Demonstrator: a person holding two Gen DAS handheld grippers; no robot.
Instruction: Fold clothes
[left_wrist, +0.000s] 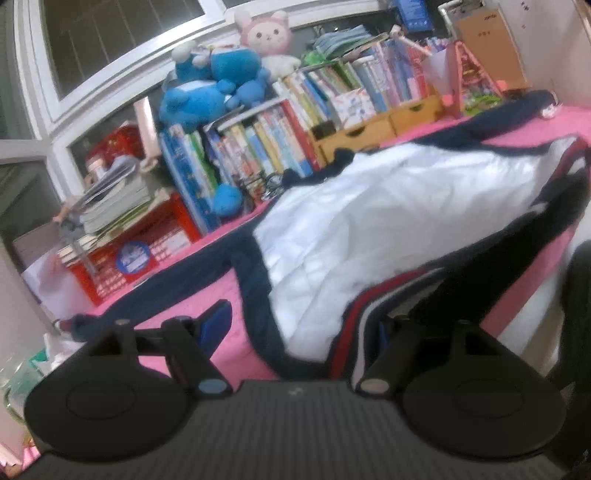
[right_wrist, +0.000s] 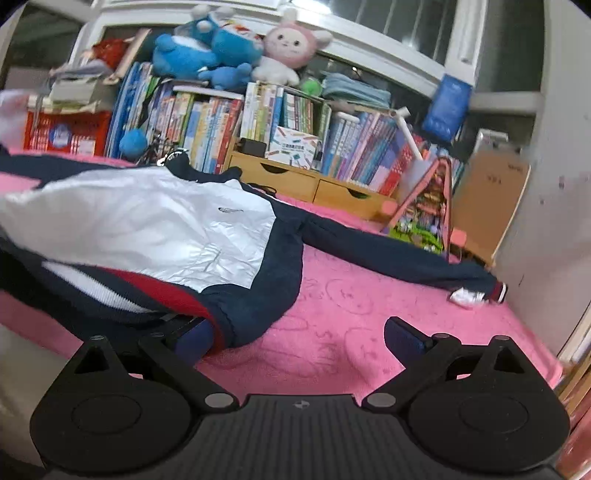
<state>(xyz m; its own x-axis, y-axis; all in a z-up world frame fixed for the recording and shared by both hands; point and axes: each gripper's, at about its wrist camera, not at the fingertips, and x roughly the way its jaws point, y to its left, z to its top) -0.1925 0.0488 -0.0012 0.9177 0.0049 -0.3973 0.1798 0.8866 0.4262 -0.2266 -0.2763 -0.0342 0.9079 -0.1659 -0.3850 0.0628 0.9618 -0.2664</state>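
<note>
**Jacket spread on the pink cover, both grippers at its hem**

A navy and white track jacket (left_wrist: 369, 229) lies flat on a pink bed cover (left_wrist: 207, 295), its red, white and navy ribbed hem nearest both cameras.

The left wrist view shows the left gripper (left_wrist: 306, 325) with its fingers apart. Its left finger (left_wrist: 216, 321) stands over bare pink cover, clear of the cloth. The hem drapes across the space between the fingers and hides the tip of the right one, so I cannot tell whether that finger touches the fabric; nothing is pinched. Ahead and to the left of this gripper one navy sleeve (left_wrist: 166, 288) runs out towards a red crate (left_wrist: 122, 266). This view is blurred.

The right wrist view is sharper and shows the other side. The right gripper (right_wrist: 299, 336) is spread wide over pink cover. Its left finger (right_wrist: 194, 338) sits under the hem's corner, while the right finger (right_wrist: 402, 338) is well clear of the jacket. Ahead and to the right the other sleeve (right_wrist: 399, 254) stretches to its striped cuff, with a small white scrap (right_wrist: 466, 297) just beside it. A small chest logo (right_wrist: 229, 210) shows only here.

Beyond the jacket in both views stand a row of books (right_wrist: 221, 125), wooden drawers (right_wrist: 314, 182), blue plush toys (right_wrist: 207, 51) and a pink plush rabbit (right_wrist: 288, 48).
</note>
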